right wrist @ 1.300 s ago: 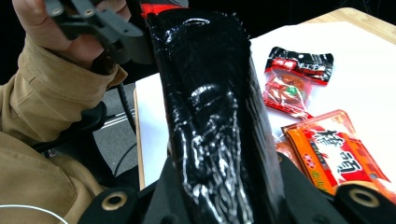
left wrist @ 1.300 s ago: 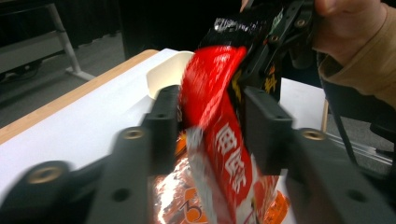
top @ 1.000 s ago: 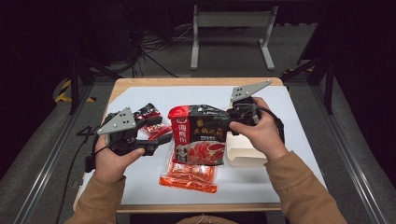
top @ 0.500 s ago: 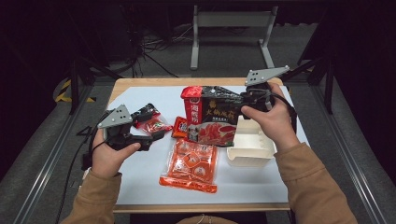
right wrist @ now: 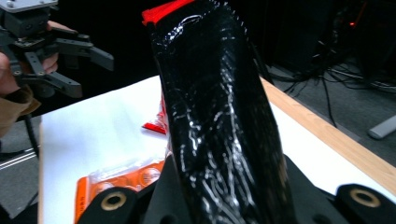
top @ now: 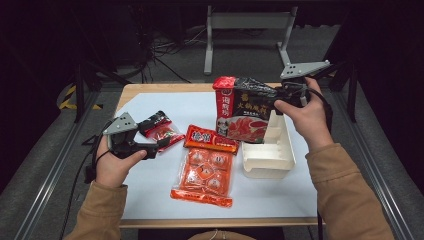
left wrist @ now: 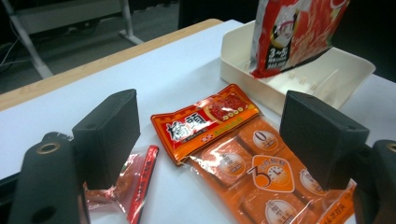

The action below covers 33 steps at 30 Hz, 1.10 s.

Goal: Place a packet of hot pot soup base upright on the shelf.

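Big bag [top: 243, 111]: a glossy black and red foil pouch, held upright over the far end of the white tray [top: 270, 152], its lower edge just inside the tray.
Right gripper [top: 280, 95]: clamped tight on the bag's dark side edge; its own view [right wrist: 224, 186] showed crinkled, shiny black film rising between the jaws.
White tray: a long, matte, ribbed box on the pale table sheet [top: 150, 185].
Orange packs: a flat clear-fronted pack of square blocks [top: 204, 175] with a small red-orange sachet [top: 212, 140] lying across its top.
Left gripper [top: 162, 142]: jaws had just been opening, now wide and holding nothing, low over the sheet.
Small red packet [top: 161, 129]: crinkly; the left gripper view put it by one jaw [left wrist: 135, 186], touching or not I couldn't tell.
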Available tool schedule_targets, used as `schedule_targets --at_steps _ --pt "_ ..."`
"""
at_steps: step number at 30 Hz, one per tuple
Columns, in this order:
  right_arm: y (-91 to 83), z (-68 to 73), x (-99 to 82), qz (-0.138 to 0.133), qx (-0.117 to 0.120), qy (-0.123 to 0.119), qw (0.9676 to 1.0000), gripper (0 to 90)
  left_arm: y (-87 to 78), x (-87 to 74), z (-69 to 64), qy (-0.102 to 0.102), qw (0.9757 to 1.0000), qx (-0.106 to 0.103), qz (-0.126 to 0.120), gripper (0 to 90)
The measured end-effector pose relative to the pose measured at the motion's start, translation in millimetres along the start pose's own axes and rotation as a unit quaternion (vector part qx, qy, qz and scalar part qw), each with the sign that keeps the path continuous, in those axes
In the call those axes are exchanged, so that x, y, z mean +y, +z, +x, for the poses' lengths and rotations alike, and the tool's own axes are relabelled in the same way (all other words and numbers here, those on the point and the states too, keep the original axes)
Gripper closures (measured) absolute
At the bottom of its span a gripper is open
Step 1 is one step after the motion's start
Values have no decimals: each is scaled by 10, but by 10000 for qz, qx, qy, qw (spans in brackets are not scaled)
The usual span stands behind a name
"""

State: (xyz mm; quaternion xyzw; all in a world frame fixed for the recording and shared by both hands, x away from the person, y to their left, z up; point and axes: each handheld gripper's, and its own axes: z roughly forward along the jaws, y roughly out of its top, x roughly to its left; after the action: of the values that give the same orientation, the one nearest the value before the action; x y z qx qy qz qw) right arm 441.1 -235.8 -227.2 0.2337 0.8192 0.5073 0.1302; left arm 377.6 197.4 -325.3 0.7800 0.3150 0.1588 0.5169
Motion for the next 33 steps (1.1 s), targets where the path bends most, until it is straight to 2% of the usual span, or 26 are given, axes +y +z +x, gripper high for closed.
schedule_targets --at_steps 5,10,15,17,20,24,33 --pt "-44 -91 -21 -12 -164 3 9999 827 -15 -37 38 -154 9999 29 -21 211" --pt "-95 -222 -48 -74 -341 15 9994 827 -25 -59 74 -121 9999 48 1 205" --pt "-120 -328 -46 -169 -536 -97 9984 821 -24 -79 101 -144 9999 79 11 203" --pt "-123 -346 -48 -193 -562 -90 9982 820 -27 -85 105 -164 9998 78 -12 203" --pt "-142 -445 -72 -248 -692 -31 9973 820 -43 -91 118 -198 9998 86 -15 203" --pt "-156 -565 -120 -253 -817 6 9963 821 -47 -103 143 -224 9997 121 -53 203" --pt "-164 -699 -213 -201 -1052 -163 9941 820 -30 -126 170 -280 9995 133 -21 203"
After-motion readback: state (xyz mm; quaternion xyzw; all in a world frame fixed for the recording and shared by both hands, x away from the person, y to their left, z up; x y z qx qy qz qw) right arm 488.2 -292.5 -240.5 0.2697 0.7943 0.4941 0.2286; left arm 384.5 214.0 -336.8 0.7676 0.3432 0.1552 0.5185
